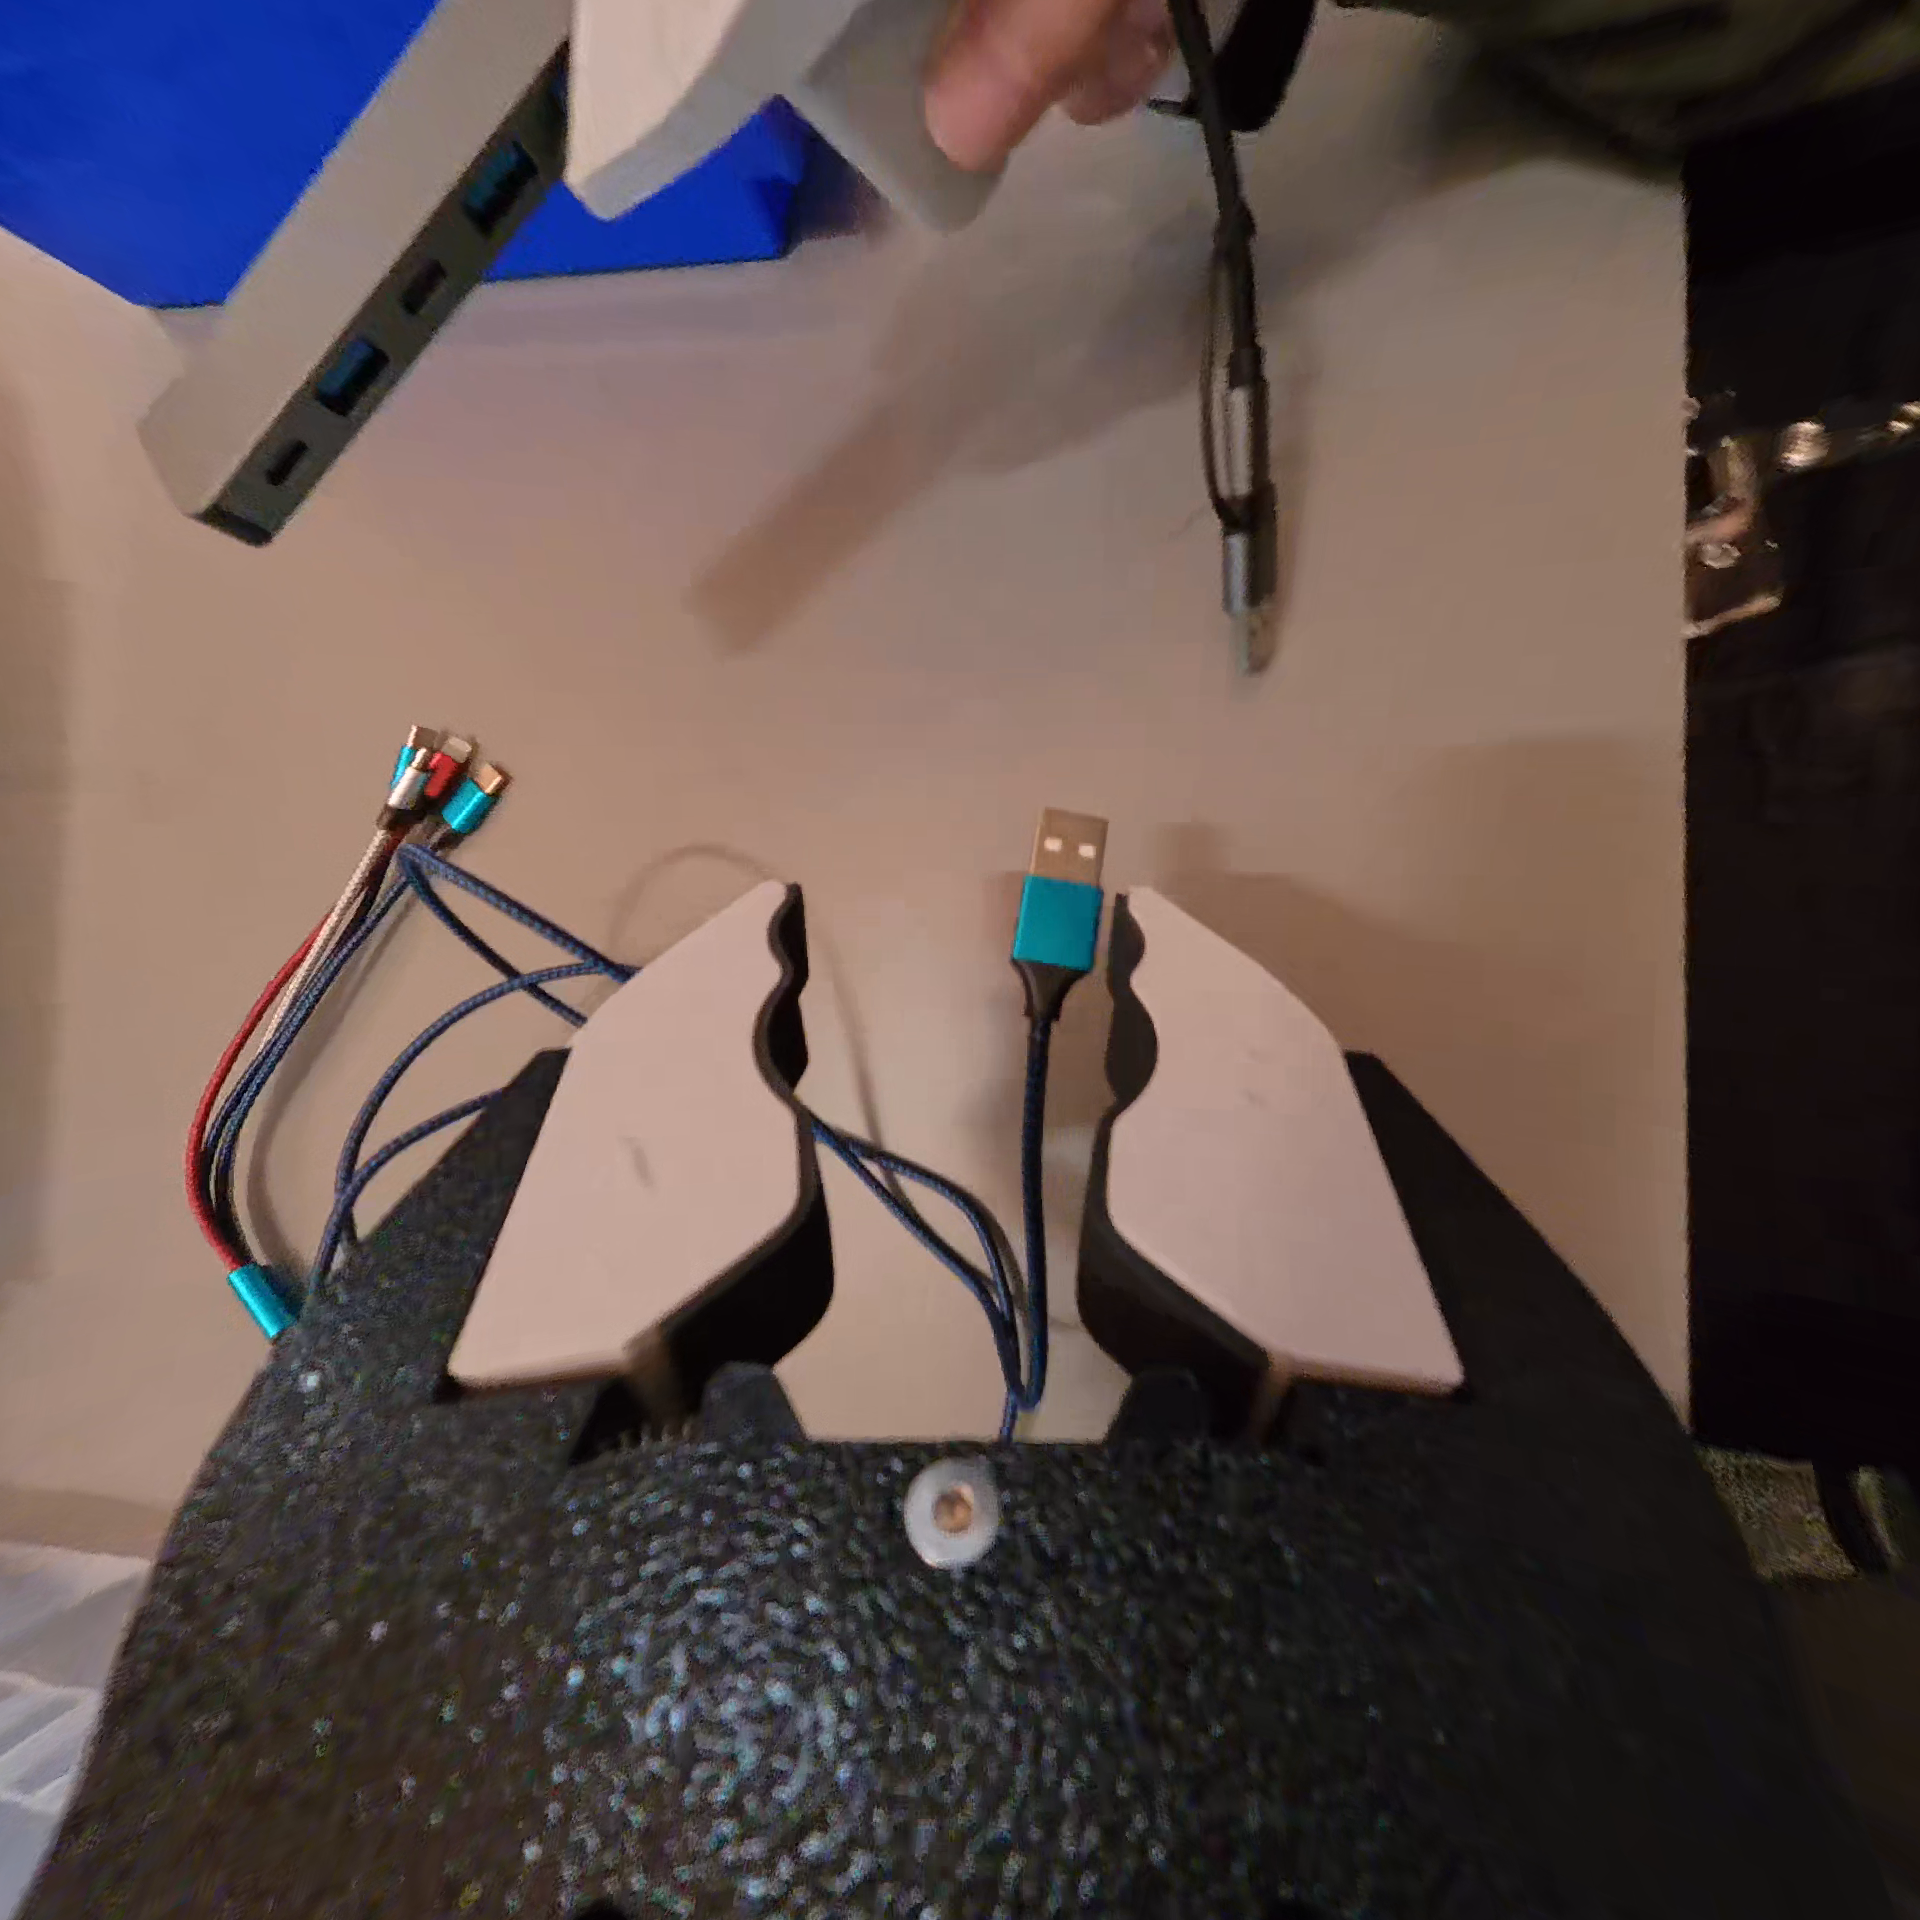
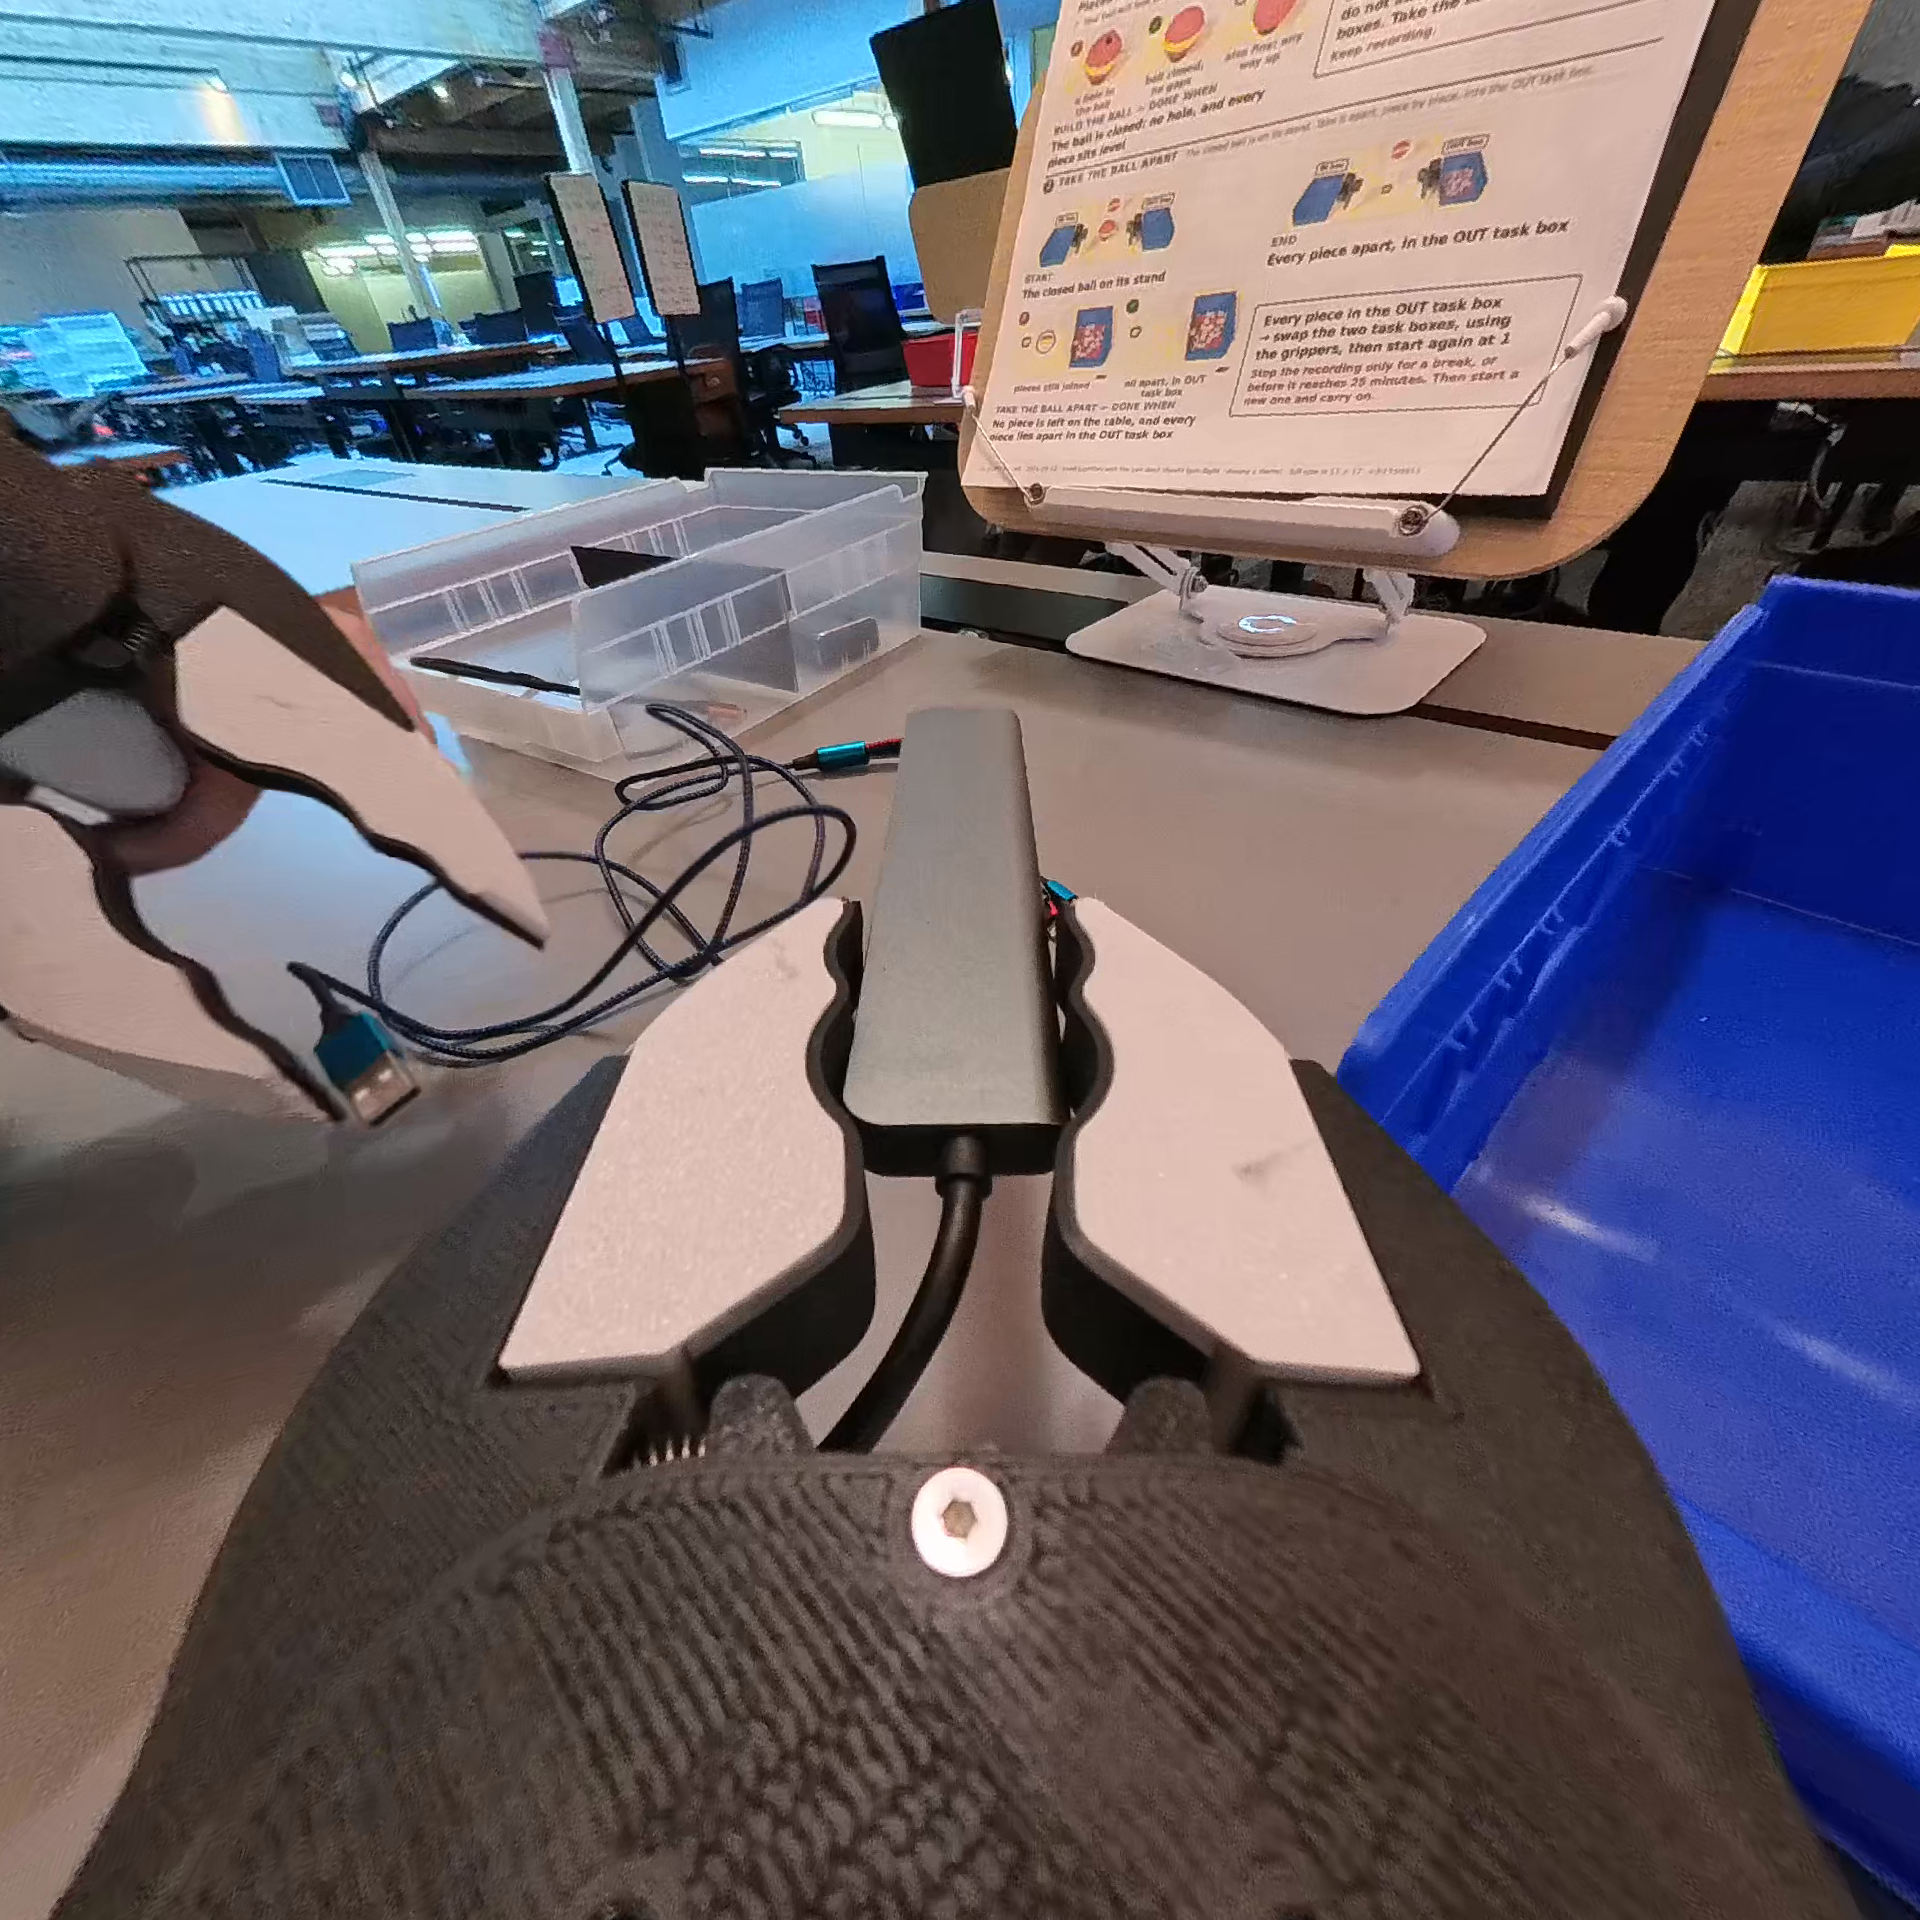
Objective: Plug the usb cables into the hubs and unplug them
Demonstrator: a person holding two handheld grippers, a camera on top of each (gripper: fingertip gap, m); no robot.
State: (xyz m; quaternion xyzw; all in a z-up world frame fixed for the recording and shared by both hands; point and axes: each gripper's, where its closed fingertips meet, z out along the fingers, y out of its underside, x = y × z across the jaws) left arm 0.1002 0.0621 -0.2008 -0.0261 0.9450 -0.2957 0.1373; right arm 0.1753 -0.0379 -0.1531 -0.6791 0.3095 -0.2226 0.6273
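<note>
My left gripper (image 1: pixel 961 909) is open and hangs low over the table. A USB-A plug with a teal shell (image 1: pixel 1060 909) on a blue braided cable (image 1: pixel 1029 1174) lies between its fingers, close to the right one. The cable's several small plugs (image 1: pixel 447 779) lie to the left. My right gripper (image 2: pixel 961 920) is shut on a grey hub (image 2: pixel 951 883) and holds it above the table. In the left wrist view the hub (image 1: pixel 343 343) shows its blue ports at upper left, and its own black cable (image 1: pixel 1242 468) dangles. The teal plug (image 2: pixel 364 1070) also shows in the right wrist view.
A blue bin (image 2: pixel 1662 1039) stands at the right, with its corner (image 1: pixel 156 156) behind the hub. A clear plastic organiser tray (image 2: pixel 675 613) and a stand holding a printed sheet (image 2: pixel 1299 260) are at the back. The table's right edge (image 1: pixel 1683 831) is close. A hand (image 1: pixel 1018 94) holds the right gripper.
</note>
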